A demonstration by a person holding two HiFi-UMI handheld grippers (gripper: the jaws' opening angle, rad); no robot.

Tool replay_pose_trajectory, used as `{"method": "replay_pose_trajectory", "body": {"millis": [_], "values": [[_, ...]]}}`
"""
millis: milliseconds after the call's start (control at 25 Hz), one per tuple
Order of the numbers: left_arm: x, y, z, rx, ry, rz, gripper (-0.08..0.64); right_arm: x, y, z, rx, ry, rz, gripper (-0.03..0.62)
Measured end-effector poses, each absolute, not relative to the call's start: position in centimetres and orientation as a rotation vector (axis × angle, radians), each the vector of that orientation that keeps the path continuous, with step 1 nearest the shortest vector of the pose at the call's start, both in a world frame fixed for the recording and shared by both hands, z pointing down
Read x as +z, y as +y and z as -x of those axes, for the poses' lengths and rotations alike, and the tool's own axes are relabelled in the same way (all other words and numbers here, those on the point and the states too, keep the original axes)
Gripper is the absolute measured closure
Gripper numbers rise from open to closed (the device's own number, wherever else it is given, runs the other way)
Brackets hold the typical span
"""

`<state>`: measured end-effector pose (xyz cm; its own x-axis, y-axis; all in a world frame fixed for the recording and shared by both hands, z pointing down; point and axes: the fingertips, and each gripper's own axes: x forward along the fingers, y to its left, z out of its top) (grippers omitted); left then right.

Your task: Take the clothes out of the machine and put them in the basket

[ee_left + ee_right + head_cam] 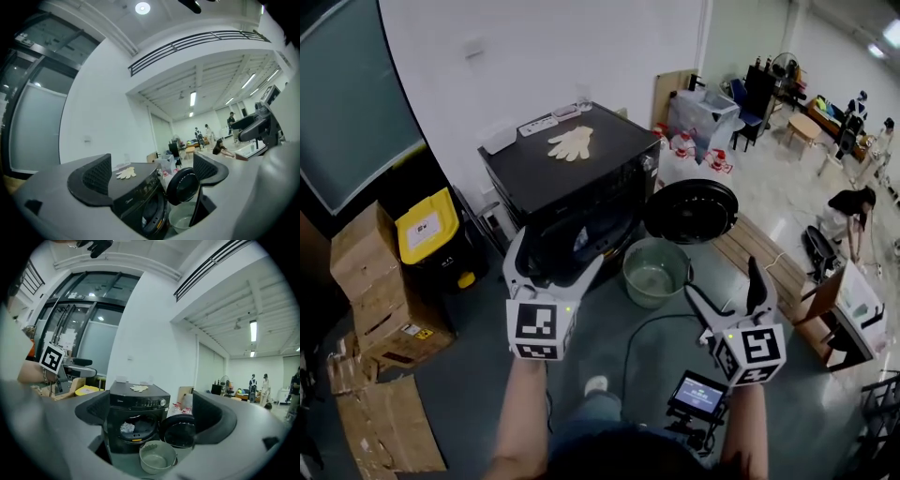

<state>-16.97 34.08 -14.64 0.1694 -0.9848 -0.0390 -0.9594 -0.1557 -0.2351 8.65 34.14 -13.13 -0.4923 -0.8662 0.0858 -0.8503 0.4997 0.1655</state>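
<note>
Black front-loading washing machine (572,178) stands against the white wall, its top flat and dark. Round door (691,211) is swung wide open to the machine's right side, dark glass facing out. Stacked cardboard boxes (366,281) sit well off to the left, with a yellow-lidded bin (428,225) between them and the machine. Pale green basket (655,272), round and perforated near the rim, rests on the floor just in front of the machine, under the open door. Left gripper (555,255) is held level and aimed at the drum opening, apart from it; in the left gripper view its jaws are spread wide and released, nothing clamped, only the machine, door and basket framed between them. Right gripper (722,278) is level too, just beside the basket in the head view but not touching it; in the right gripper view its jaws are likewise wide apart and grasp nothing. Small lit screen (698,394) lies on the floor near the person's feet. Clothes (127,427) are a pale crumpled bundle inside the drum, low on its left side, seen through the opening. A cream glove (572,142) lies flat on the machine's top.
</note>
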Motion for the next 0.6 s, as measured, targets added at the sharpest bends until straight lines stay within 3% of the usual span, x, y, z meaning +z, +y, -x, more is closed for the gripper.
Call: {"method": "replay_pose_trajectory", "body": {"millis": [600], "values": [[-12.8,23.2,22.5,-0.16,1.812,2.391,0.015,-12.0,26.9,-1.7,-0.101,-2.509,-1.557,0.057]]}}
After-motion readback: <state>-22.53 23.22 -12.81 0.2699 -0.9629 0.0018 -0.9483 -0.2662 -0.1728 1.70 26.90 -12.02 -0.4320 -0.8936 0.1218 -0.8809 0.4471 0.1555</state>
